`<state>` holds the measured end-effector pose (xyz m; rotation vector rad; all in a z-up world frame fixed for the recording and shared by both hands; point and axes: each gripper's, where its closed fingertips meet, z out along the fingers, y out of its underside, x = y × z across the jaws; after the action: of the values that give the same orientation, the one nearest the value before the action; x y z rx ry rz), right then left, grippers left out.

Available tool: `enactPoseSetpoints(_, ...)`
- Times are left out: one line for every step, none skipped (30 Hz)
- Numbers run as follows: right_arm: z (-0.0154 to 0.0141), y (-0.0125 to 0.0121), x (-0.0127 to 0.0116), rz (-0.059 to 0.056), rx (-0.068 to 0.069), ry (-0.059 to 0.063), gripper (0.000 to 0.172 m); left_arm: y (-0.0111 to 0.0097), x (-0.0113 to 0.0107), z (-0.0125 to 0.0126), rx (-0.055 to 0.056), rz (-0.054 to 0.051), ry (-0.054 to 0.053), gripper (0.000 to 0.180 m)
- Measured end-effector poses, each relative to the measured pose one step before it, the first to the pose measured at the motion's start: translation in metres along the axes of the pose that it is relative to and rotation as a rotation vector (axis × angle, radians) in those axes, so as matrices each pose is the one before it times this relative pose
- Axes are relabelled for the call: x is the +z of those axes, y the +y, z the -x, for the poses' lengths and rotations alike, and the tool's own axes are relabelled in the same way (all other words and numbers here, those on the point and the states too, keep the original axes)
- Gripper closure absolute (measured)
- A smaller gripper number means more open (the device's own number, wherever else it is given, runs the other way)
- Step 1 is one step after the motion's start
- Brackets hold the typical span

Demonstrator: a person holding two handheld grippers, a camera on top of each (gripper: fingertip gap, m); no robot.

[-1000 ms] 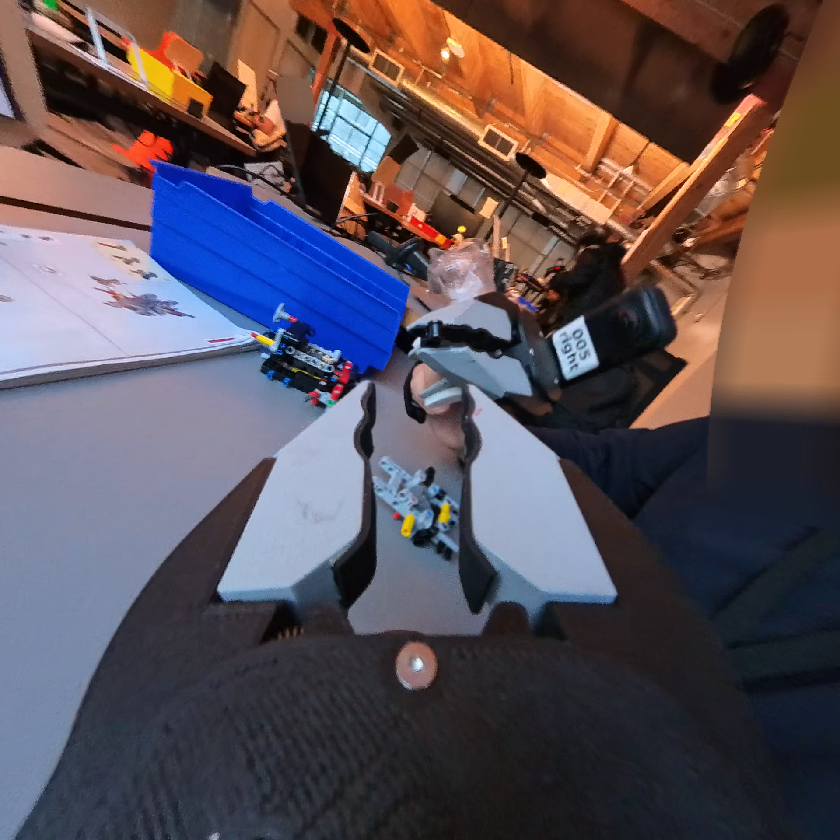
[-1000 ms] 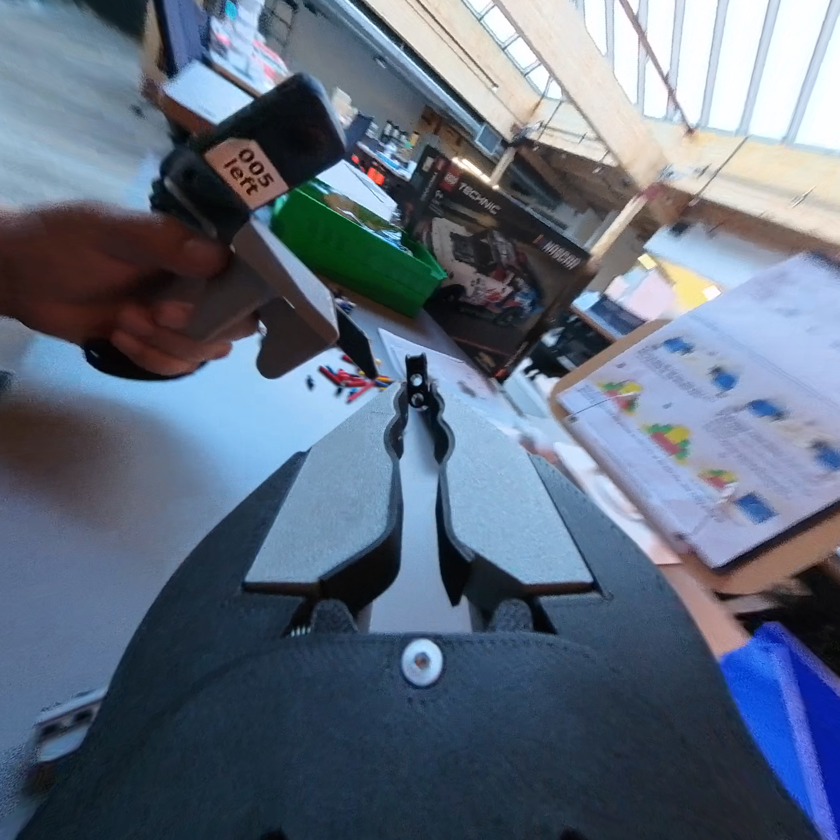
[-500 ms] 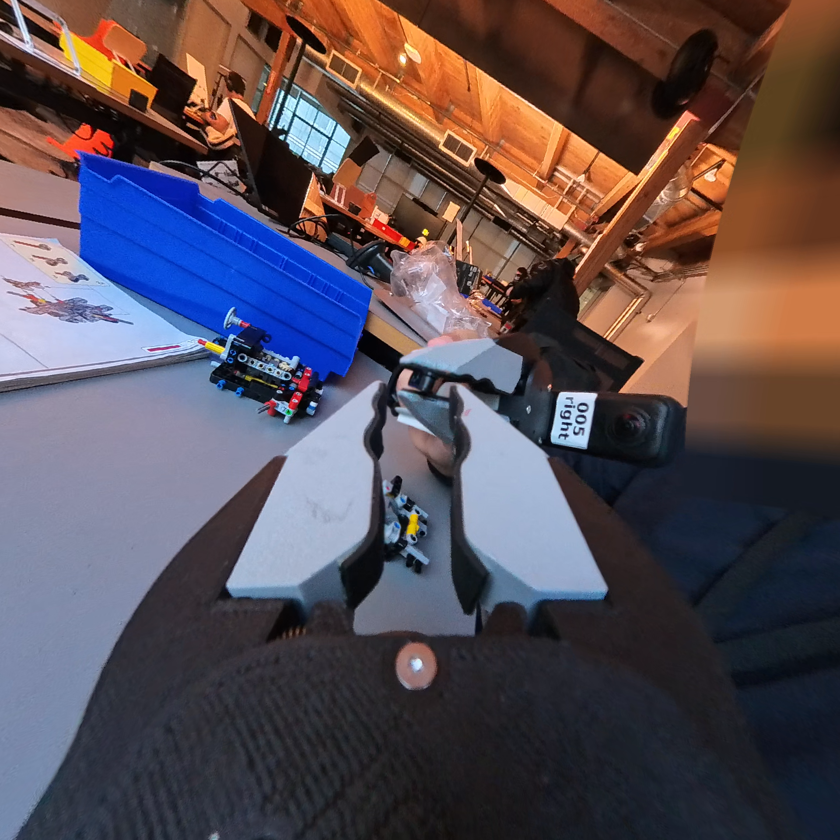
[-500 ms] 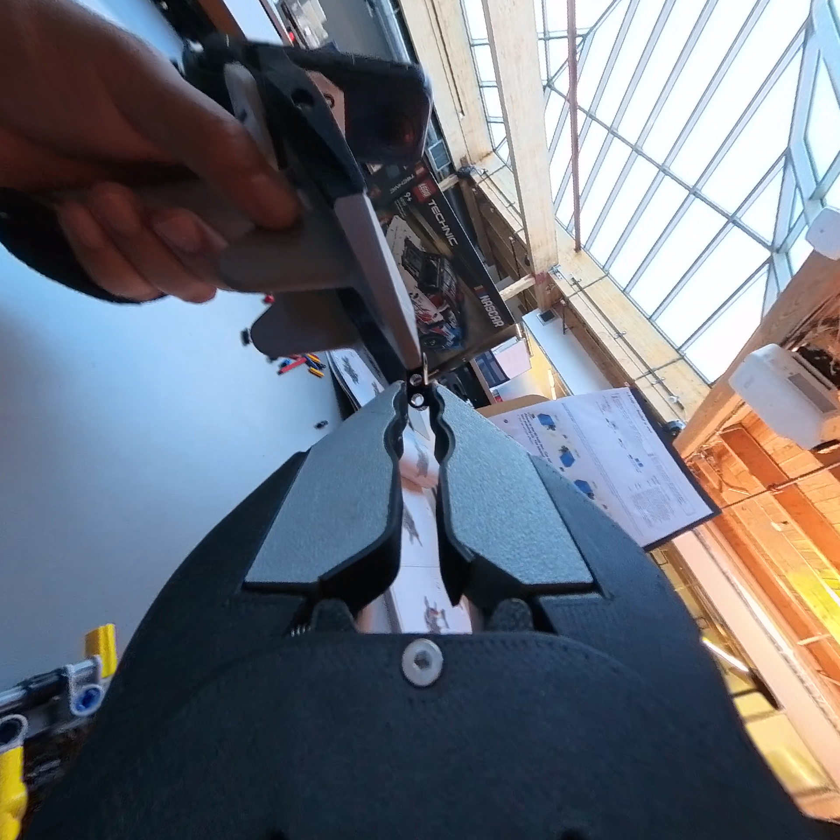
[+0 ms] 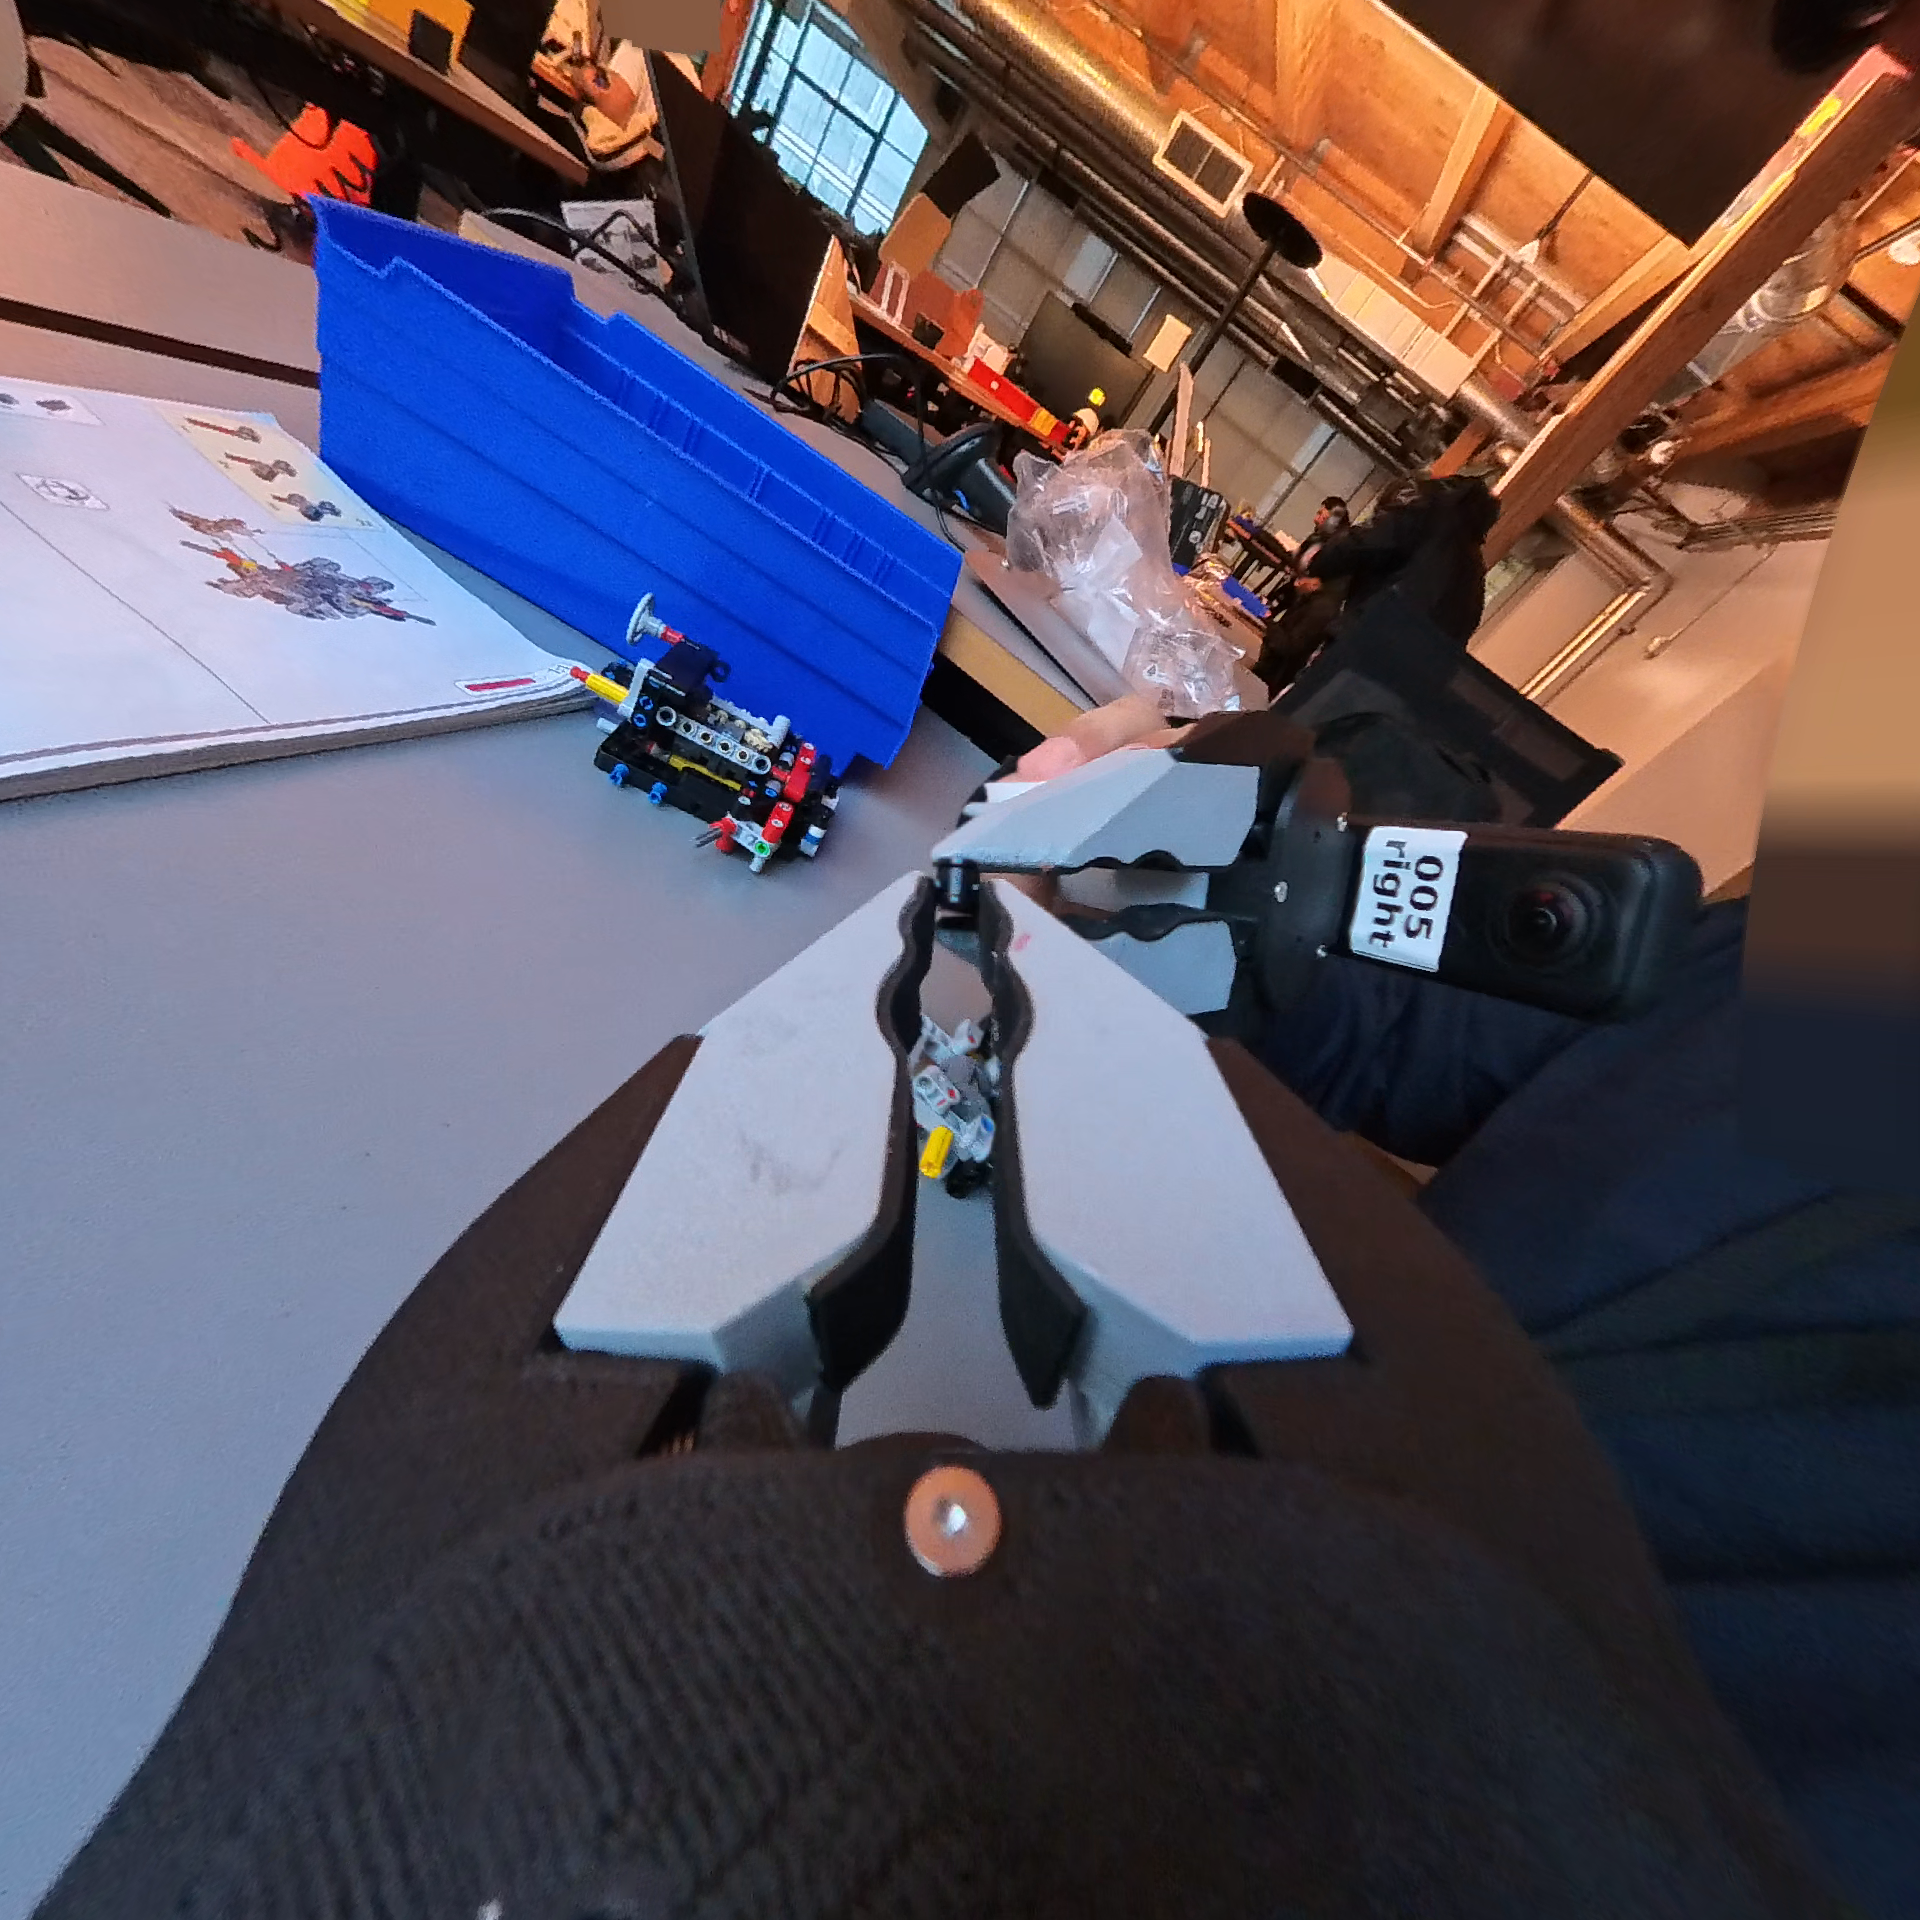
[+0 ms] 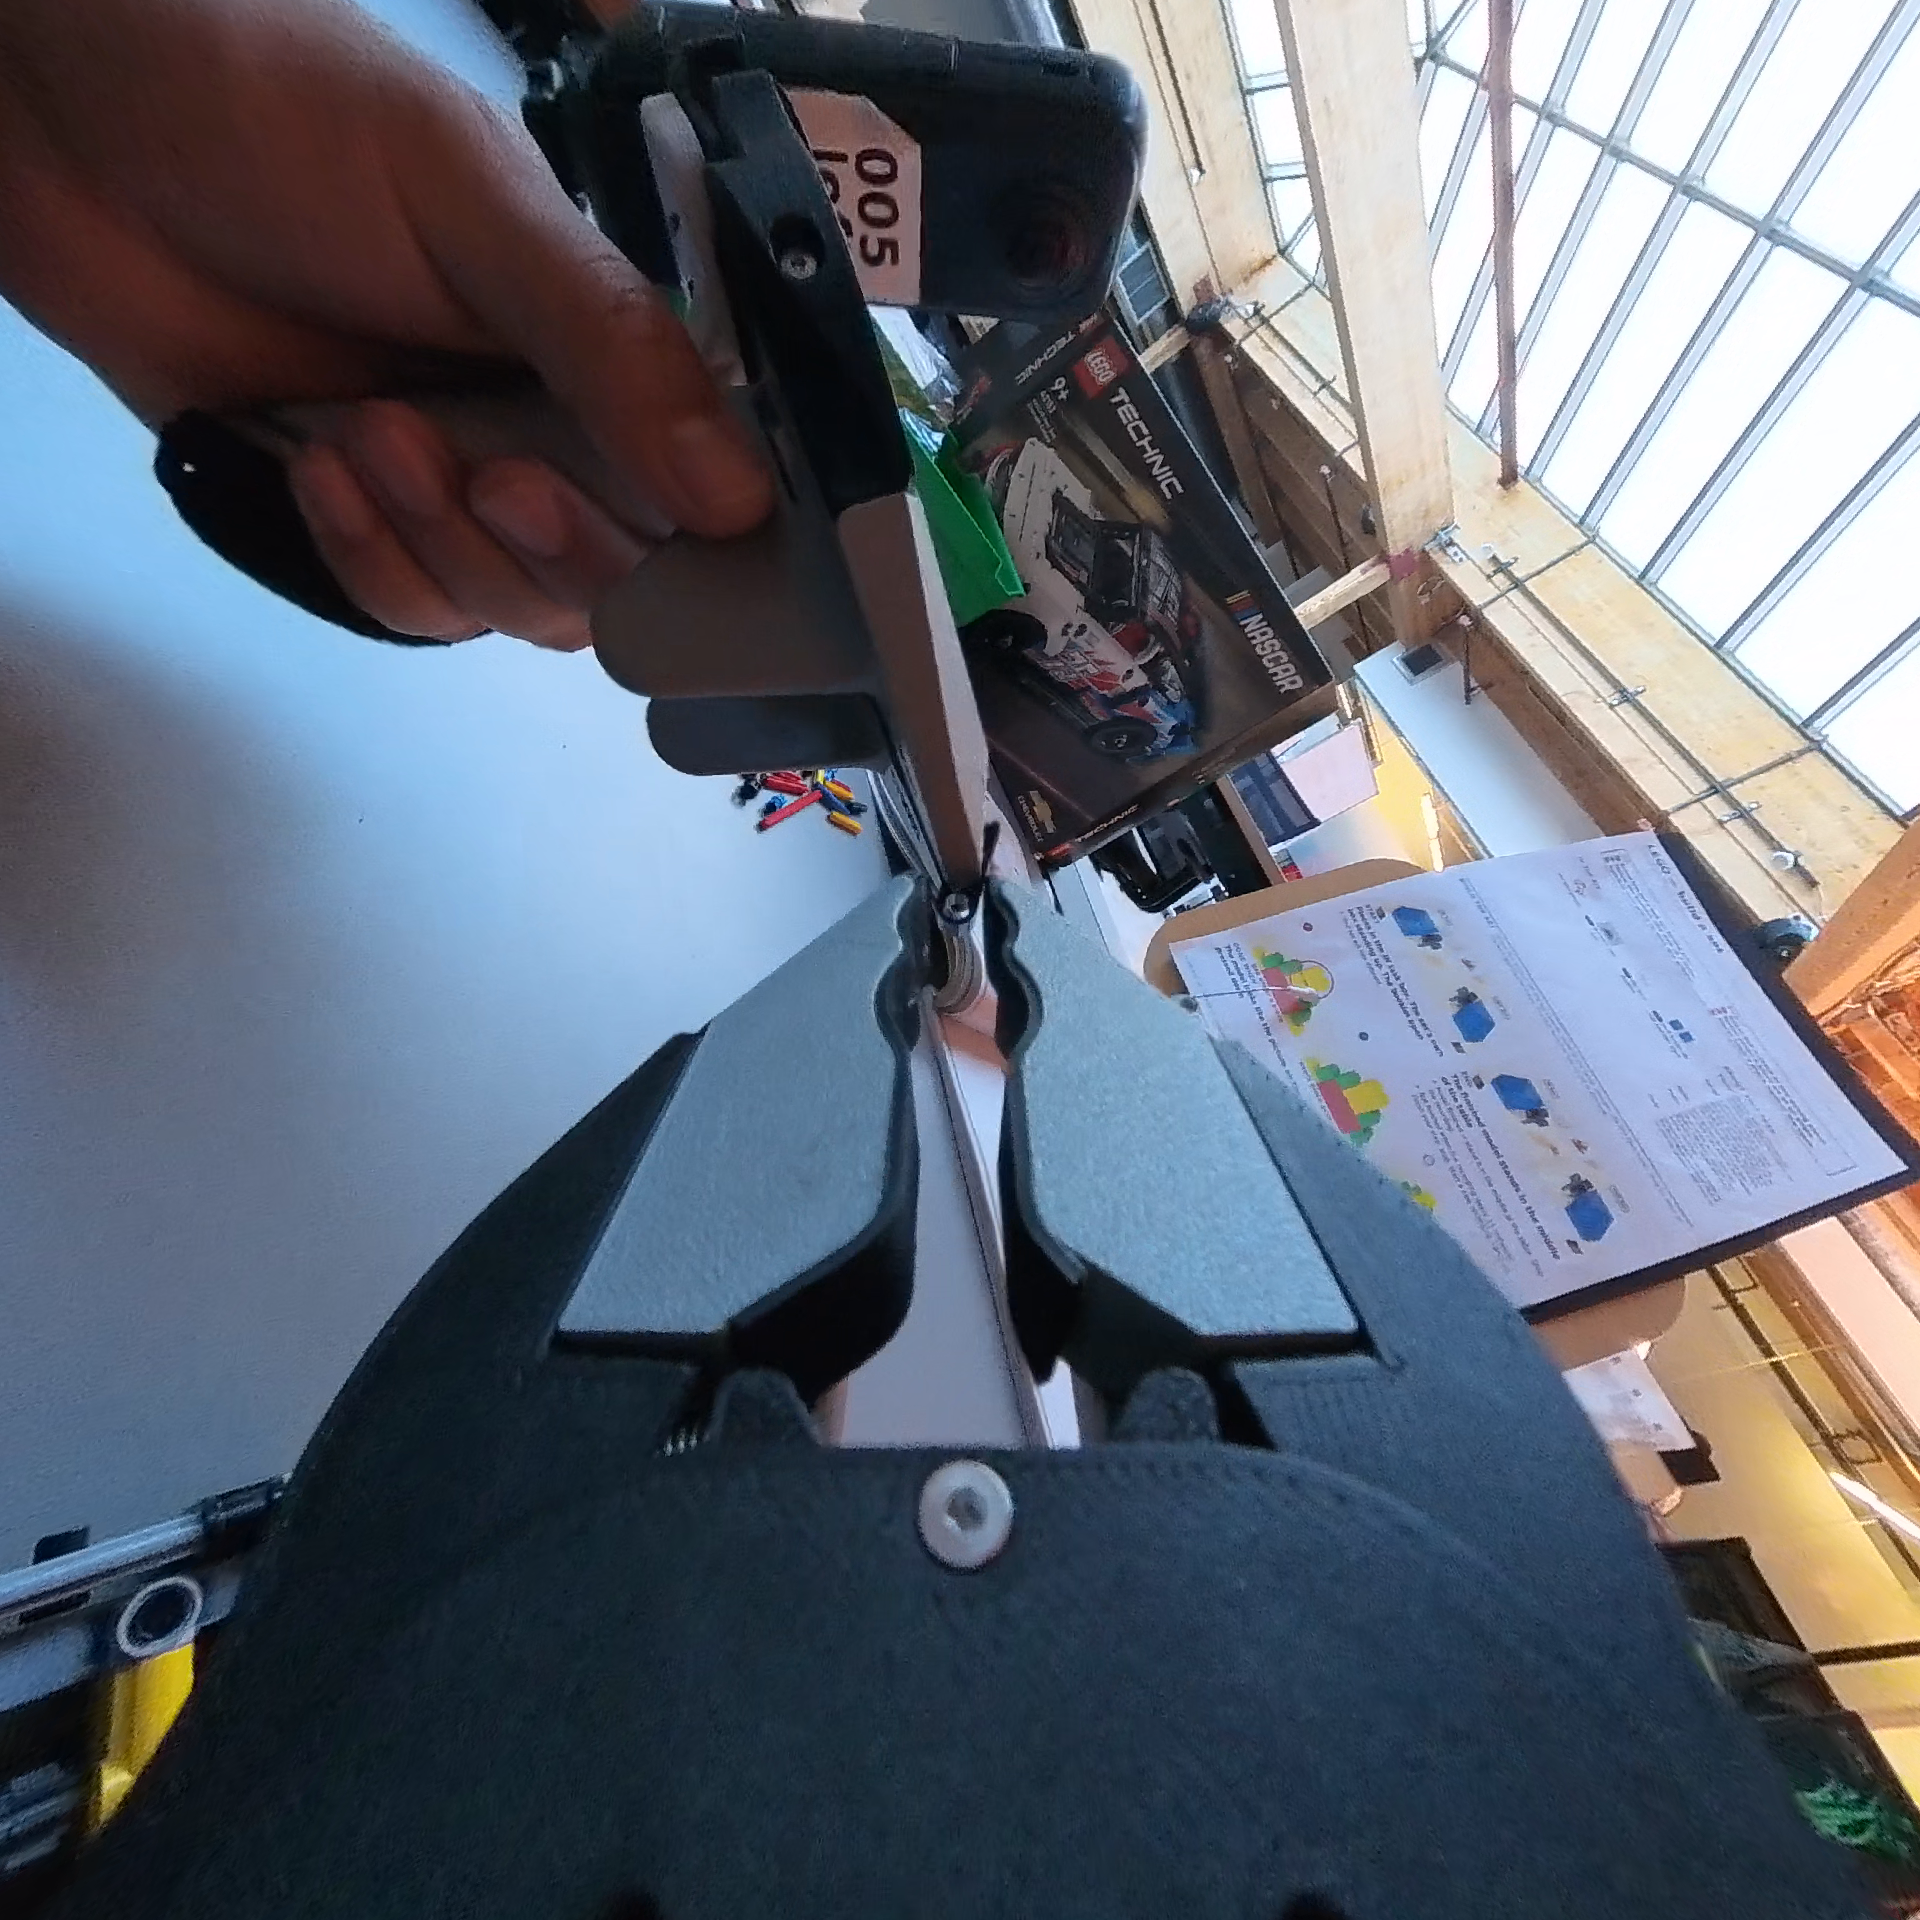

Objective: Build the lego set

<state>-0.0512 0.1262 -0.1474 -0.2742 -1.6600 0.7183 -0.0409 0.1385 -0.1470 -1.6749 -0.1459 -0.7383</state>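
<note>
Grippers meeting tip to tip on one small black connector piece (image 5: 954,891), held in the air above the grey table (image 5: 312,1039).

Left gripper (image 5: 951,914) has its jaws drawn nearly together, pinching the piece at the very tips. The right gripper (image 6: 956,925) comes in crosswise from the right, its jaws also narrowed on the same piece, where a grey round part shows between its pads. A hand (image 6: 395,343) grips the left tool's handle. On the table below the left fingers lies a small grey brick sub-assembly (image 5: 956,1101). Farther left stand a larger black brick assembly (image 5: 717,758), a blue bin (image 5: 623,488) and an open instruction booklet (image 5: 208,603).
</note>
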Motion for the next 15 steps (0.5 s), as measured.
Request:
enactPoseSetpoints(-0.00109, 0.00058, 0.00002, 0.0041, 0.0044, 0.0036, 0.166, -0.00049, 0.00064, 0.00019, -0.0049, -0.0026, -0.0027, 0.175)
enactPoseSetpoints(-0.00077, 0.00036, -0.00005, 0.0001, 0.0043, 0.0022, 0.166, -0.00052, 0.00047, 0.00003, -0.0066, -0.0053, 0.0006, 0.175)
enactPoseSetpoints(-0.00044, 0.00033, -0.00001, -0.0012, 0.0053, -0.0004, 0.166, -0.00004, 0.00024, 0.00037, -0.005, -0.0049, 0.001, 0.175)
enactPoseSetpoints(0.00035, 0.00081, 0.00035, 0.0014, 0.0069, -0.0035, 0.166, 0.00074, 0.00018, 0.00136, -0.0017, -0.0031, -0.0025, 0.175)
enactPoseSetpoints(0.00101, 0.00158, 0.00077, 0.0068, 0.0064, -0.0064, 0.166, 0.00133, 0.0001, 0.00241, -0.0032, -0.0002, -0.0077, 0.175)
enactPoseSetpoints(0.00154, 0.00217, 0.00121, 0.0101, 0.0014, -0.0076, 0.167, 0.00167, 0.00006, 0.00246, -0.0059, 0.0016, -0.0078, 0.175)
enactPoseSetpoints(0.00155, 0.00193, 0.00121, 0.0078, -0.0037, -0.0063, 0.167, 0.00128, -0.0002, 0.00186, -0.0082, 0.0003, -0.0023, 0.175)
enactPoseSetpoints(0.0012, 0.00102, 0.00077, 0.0027, -0.0036, -0.0039, 0.167, 0.00054, -0.00027, 0.0007, -0.0118, -0.0026, 0.0038, 0.175)
enactPoseSetpoints(0.00056, 0.0001, 0.00035, -0.0011, 0.0012, -0.0032, 0.167, 0.0002, -0.00028, 0.00024, -0.0116, -0.0037, 0.0053, 0.175)
enactPoseSetpoints(0.00033, 0.00027, 0.00036, -0.0011, 0.0046, -0.0045, 0.167, 0.0002, -0.00013, 0.00052, -0.0093, -0.0024, -0.0001, 0.175)
enactPoseSetpoints(0.00035, 0.00044, 0.00041, -0.0005, 0.0041, -0.0045, 0.167, 0.00028, 0.00005, 0.00087, -0.0035, -0.0016, -0.0056, 0.175)
enactPoseSetpoints(0.00047, 0.00071, 0.00052, 0.0007, 0.0023, -0.0035, 0.167, 0.00046, -0.00003, 0.00125, 0.0007, -0.0013, -0.0123, 0.175)
enactPoseSetpoints(0.00057, 0.00109, 0.00107, 0.0043, 0.0035, -0.0027, 0.167, 0.00056, -0.0003, 0.00197, -0.0006, -0.0002, -0.0198, 0.175)
enactPoseSetpoints(0.00103, 0.00092, 0.00135, 0.0071, 0.0053, -0.0035, 0.167, 0.00058, -0.00086, 0.00139, -0.0025, 0.0027, -0.0187, 0.175)
enactPoseSetpoints(0.00069, -0.00035, 0.00097, 0.0028, 0.0018, 0.0008, 0.167, -0.00018, -0.00137, -0.00037, -0.0027, 0.0001, -0.0111, 0.175)
